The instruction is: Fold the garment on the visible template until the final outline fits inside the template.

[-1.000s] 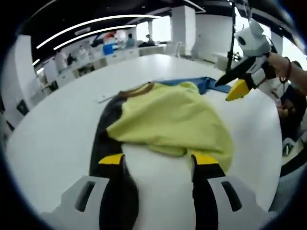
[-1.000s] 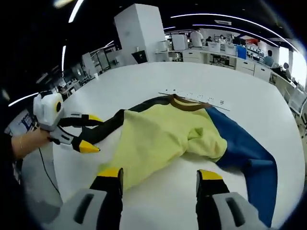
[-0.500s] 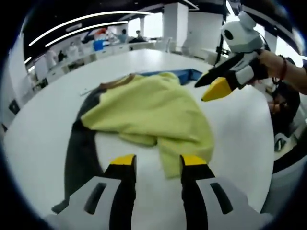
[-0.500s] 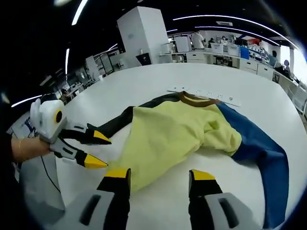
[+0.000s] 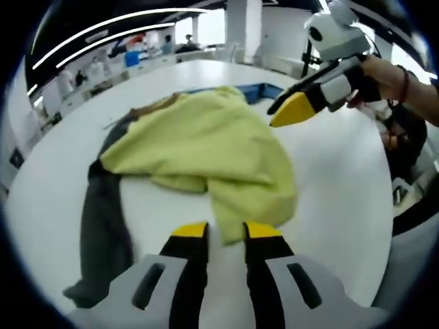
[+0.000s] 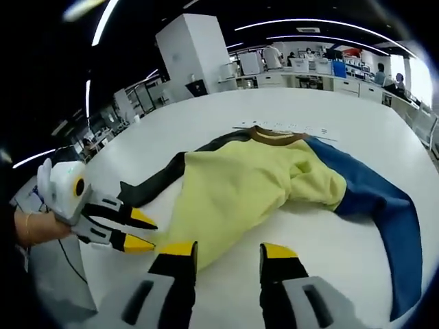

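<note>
A yellow garment (image 5: 206, 137) lies crumpled on the white table (image 5: 343, 192), with a dark grey sleeve (image 5: 103, 205) and a blue sleeve (image 5: 257, 89). In the right gripper view the garment (image 6: 247, 185) shows a brown collar (image 6: 271, 135) at the far end, its grey sleeve (image 6: 158, 181) to the left and its blue sleeve (image 6: 377, 205) to the right. My left gripper (image 5: 226, 229) is open with a narrow gap, its tips at the garment's near hem. From the other side the left gripper (image 6: 140, 232) has its jaws apart. My right gripper (image 6: 228, 249) is open near the hem. Seen across the table, the right gripper (image 5: 282, 116) hovers over the garment's right edge.
A thin white strip (image 6: 288, 127) lies on the table just beyond the collar. A person's hand (image 5: 384, 75) holds the right gripper. Desks, a white pillar (image 6: 192, 51) and people stand far behind. The table edge (image 5: 384, 226) curves close on the right.
Both grippers' jaws have narrowed steadily. The left gripper has come in to the garment's near hem, and the right gripper has moved lower over the garment's right side.
</note>
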{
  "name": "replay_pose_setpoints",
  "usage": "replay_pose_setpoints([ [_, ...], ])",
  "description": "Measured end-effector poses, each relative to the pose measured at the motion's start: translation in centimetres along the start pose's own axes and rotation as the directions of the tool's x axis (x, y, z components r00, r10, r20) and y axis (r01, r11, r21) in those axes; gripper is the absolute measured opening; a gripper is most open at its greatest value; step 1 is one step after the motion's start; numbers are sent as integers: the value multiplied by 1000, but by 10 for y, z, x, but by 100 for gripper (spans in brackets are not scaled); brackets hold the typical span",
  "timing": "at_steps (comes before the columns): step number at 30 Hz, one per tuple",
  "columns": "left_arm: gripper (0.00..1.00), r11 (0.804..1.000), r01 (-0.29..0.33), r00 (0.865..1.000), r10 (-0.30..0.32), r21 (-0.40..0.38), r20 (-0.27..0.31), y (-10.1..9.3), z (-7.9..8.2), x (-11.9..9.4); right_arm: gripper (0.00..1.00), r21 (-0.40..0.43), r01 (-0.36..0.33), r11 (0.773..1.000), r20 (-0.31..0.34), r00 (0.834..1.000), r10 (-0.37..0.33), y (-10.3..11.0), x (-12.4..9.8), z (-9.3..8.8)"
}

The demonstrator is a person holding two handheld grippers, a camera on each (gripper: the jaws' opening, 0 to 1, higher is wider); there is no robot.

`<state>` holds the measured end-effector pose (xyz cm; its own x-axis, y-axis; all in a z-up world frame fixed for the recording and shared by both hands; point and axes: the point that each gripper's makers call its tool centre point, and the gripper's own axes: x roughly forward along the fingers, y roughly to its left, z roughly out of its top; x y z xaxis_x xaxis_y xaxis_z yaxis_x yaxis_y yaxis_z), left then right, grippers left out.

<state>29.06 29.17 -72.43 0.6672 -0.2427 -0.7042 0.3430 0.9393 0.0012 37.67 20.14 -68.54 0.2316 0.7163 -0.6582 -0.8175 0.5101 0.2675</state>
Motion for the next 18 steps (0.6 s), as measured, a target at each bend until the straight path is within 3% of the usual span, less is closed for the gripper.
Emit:
replay_pose_setpoints([
  [13,0,1000,-1,1000,1,-19,10,-5,1,2,27,35,5,999,11,1000,-5,-1,6,-2],
  [18,0,1000,-2,1000,1,27,9,-5,3,-1,21,55,-1,998,17,1000,0,-1,11,-2],
])
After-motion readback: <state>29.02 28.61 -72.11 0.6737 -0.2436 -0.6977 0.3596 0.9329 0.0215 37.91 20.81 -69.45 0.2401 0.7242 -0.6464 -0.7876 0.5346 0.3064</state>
